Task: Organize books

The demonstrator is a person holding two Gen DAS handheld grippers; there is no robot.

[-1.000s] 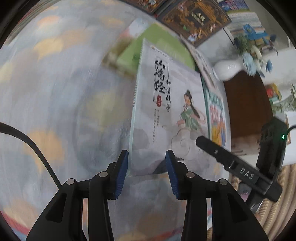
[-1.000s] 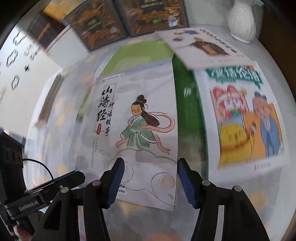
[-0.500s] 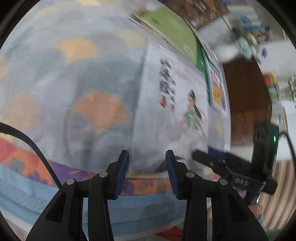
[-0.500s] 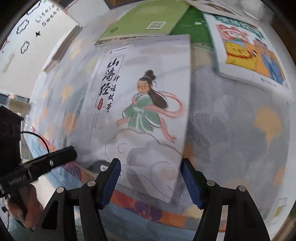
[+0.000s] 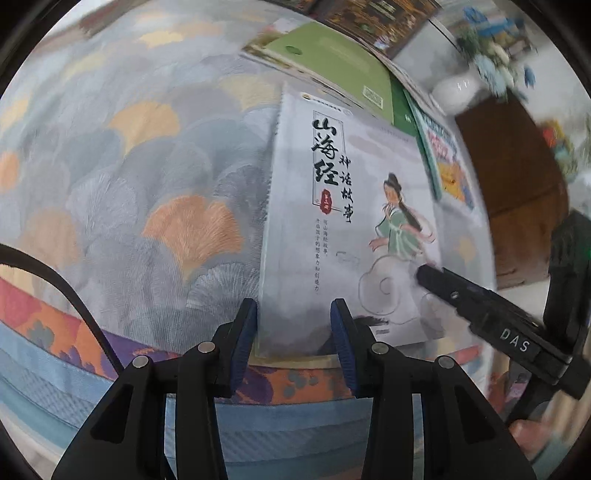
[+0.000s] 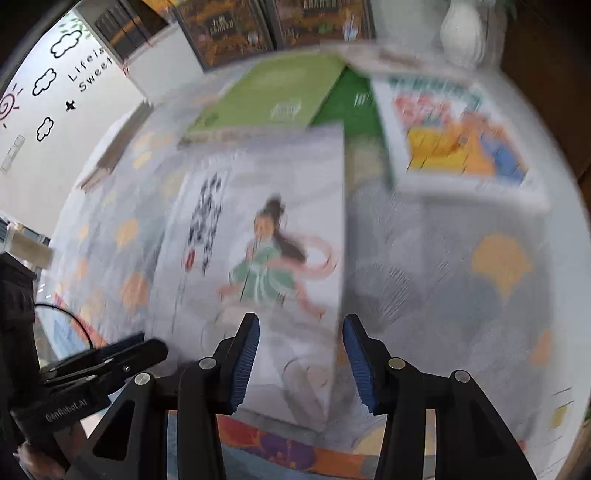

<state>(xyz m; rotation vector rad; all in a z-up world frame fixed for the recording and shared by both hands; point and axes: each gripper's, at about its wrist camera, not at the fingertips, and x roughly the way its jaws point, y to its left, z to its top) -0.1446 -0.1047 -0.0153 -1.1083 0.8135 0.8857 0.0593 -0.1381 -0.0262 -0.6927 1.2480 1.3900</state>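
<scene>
While the right view is smeared w/ blur, the left view is sharp enough to read the layout. Grey book (image 5: pixel 332 240), cover showing a figure in a green robe, lies flat and face up on the surface, on a cloth (image 5: pixel 129 166) w/ a fan pattern in grey, orange and yellow. Its near edge sits right at the cloth's coloured border, close to the surface's near side.

Left tongs (image 5: pixel 293 314) point steeply down at the bk's near left corner. Pads are spread, w/ that corner showing in the gap btwn them. Left pad sits just beside the spine edge; can't tell if it touches. Right tongs (image 6: pixel 300 325) point down at the near right corner, the bk's right edge showing btwn the pads. Jaws are closing, and a gap shows on both sides of what lies btwn them, so no pinch visible.

Beyond the grey bk's far edge: a light green book (image 5: pixel 328 62), a darker green one (image 5: pixel 400 107) beside it, and to the right a cartoon-cover book (image 6: pixel 454 136) in yellow, orange and blue, apart from the grey bk. Dark ornate books (image 6: pixel 221 29) are at the back. White vase (image 6: pixel 461 33) stands at the far right corner. Black cable (image 5: pixel 74 295) loops across the left view's lower left.
</scene>
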